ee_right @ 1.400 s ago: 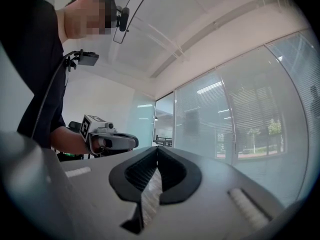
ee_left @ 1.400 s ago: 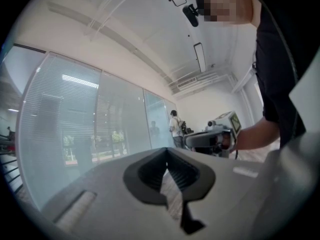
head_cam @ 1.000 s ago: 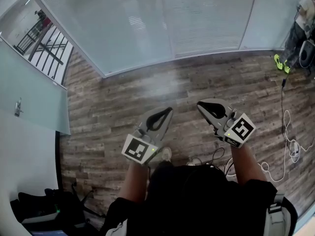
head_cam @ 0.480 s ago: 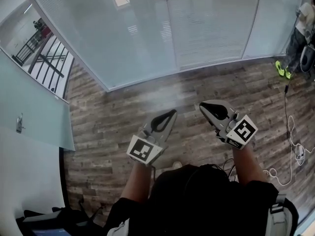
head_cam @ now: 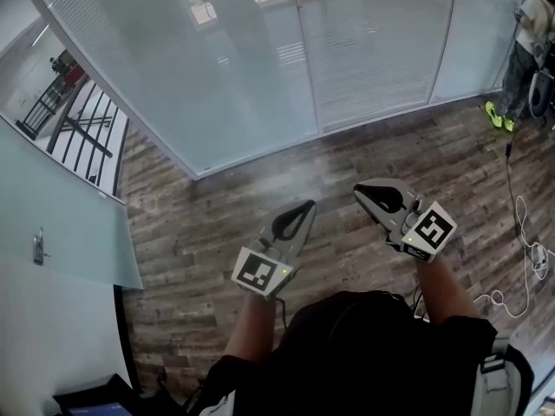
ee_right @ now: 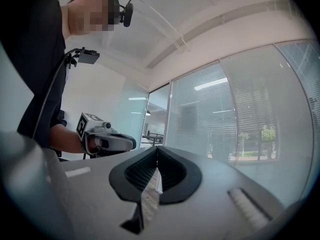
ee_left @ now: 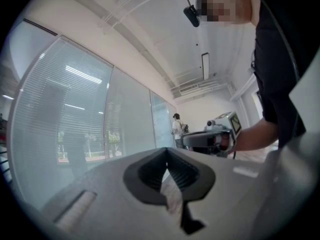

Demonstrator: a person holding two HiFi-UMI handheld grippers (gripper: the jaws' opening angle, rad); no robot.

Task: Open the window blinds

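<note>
Near: two forearms hold the left gripper [head_cam: 307,206] and the right gripper [head_cam: 359,191] side by side above the wooden floor [head_cam: 199,232]. Each has its jaws closed together with nothing between them. Right: white cables [head_cam: 523,258] lie on the floor. Far: the window blinds [head_cam: 373,50], slats closed, hang behind glass panels, well apart from both grippers. A second person [head_cam: 531,33] stands at far right.
</note>
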